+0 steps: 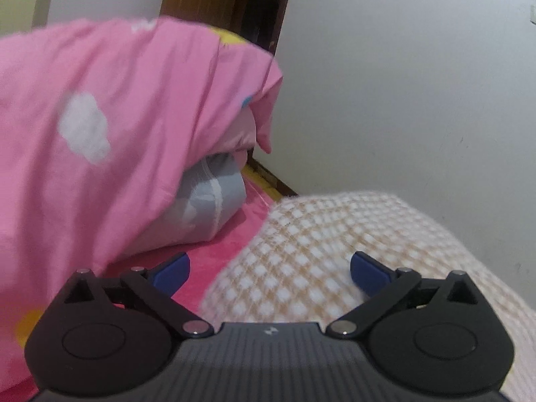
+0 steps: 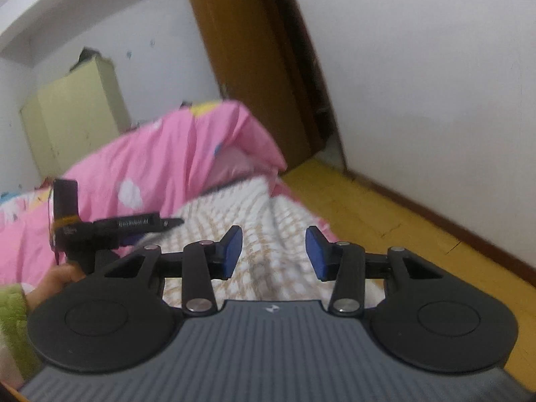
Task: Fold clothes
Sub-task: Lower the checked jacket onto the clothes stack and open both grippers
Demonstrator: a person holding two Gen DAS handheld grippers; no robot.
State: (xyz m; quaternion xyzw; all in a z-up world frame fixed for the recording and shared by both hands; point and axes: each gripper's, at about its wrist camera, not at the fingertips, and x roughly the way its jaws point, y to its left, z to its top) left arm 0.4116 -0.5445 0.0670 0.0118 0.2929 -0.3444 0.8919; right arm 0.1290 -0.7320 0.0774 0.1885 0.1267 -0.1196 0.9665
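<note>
White walls [image 2: 418, 83] fill the upper right of both views, with a brown wooden door [image 2: 254, 67] at upper centre and a pale green wardrobe [image 2: 73, 117] in the upper left of the right wrist view. A yellow wooden floor [image 2: 402, 234] with a dark skirting board runs down the right of that view. The bed's magenta sheet [image 1: 214, 254] shows in the lower centre of the left wrist view, and a pink quilt [image 1: 117, 117] printed with white clouds is heaped across the left half, over a grey pillow [image 1: 211, 197]. The garment to be folded, a white and tan checked knit [image 1: 318, 241], lies on the bed at lower centre and right, right of the quilt; its edges are cut off by the gripper bodies and blurred. The left gripper [image 1: 269, 273] hangs over it with blue pads wide apart and empty. The right gripper [image 2: 274, 251] is parted less widely, gripping nothing. At lower left of the right wrist view a hand [image 2: 57, 281] in a green fleece sleeve [image 2: 13, 321] holds the other gripper.
</note>
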